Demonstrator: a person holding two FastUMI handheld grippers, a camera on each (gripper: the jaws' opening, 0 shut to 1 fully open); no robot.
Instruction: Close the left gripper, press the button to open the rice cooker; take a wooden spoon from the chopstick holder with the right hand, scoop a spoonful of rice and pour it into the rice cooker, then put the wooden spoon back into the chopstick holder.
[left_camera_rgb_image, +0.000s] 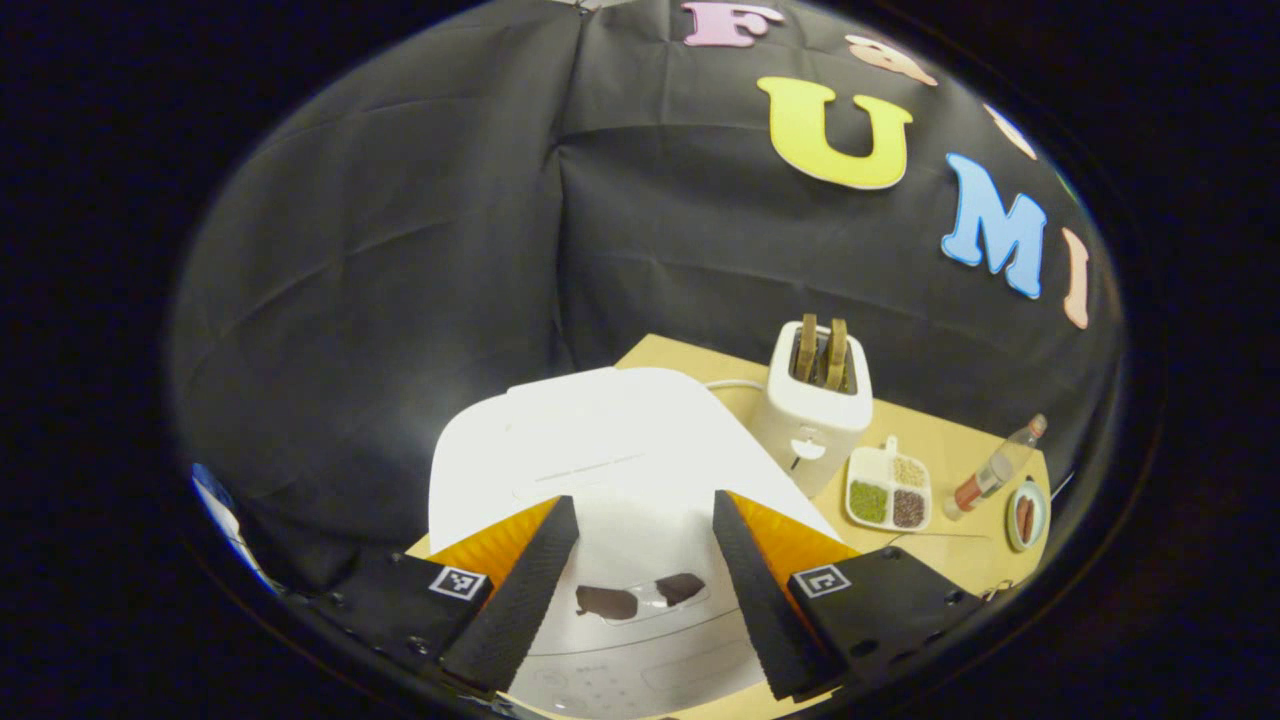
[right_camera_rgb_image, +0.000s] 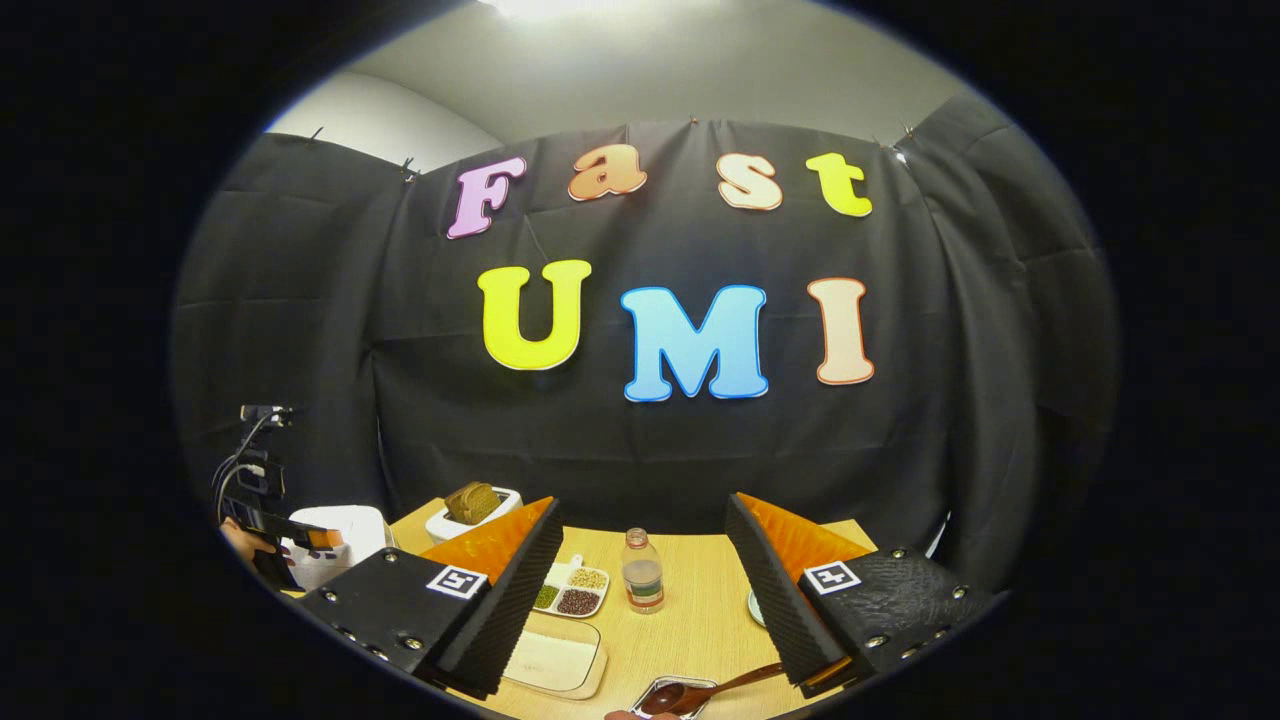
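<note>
1. Two tools are in play. The left tool (left_camera_rgb_image: 640, 590) is seen in the left gripper view with its fingers spread apart, hanging over the front of the white rice cooker (left_camera_rgb_image: 600, 450); its lid is down.
2. Since the task calls for the fingers to be brought together before the button is pressed, that first step is judged not yet done. The tool seems to be held there so it can be lined up with the cooker's front panel.
3. The right tool (right_camera_rgb_image: 640, 590) is likewise held apart and clamped on nothing, raised above the tabletop (right_camera_rgb_image: 690, 620), probably waiting its turn.
4. A wooden spoon (right_camera_rgb_image: 715, 688) is seen low in the right gripper view, its bowl lying in a small dish (right_camera_rgb_image: 655, 690) near the front edge; the chopstick holder cannot be made out.
5. A shallow container of rice (right_camera_rgb_image: 555, 655) lies just beside the right tool's left finger, within easy reach for scooping.
6. Farther off stand a toaster (left_camera_rgb_image: 815, 400), a divided dish of grains (left_camera_rgb_image: 888, 490) and a bottle (right_camera_rgb_image: 643, 572).
</note>
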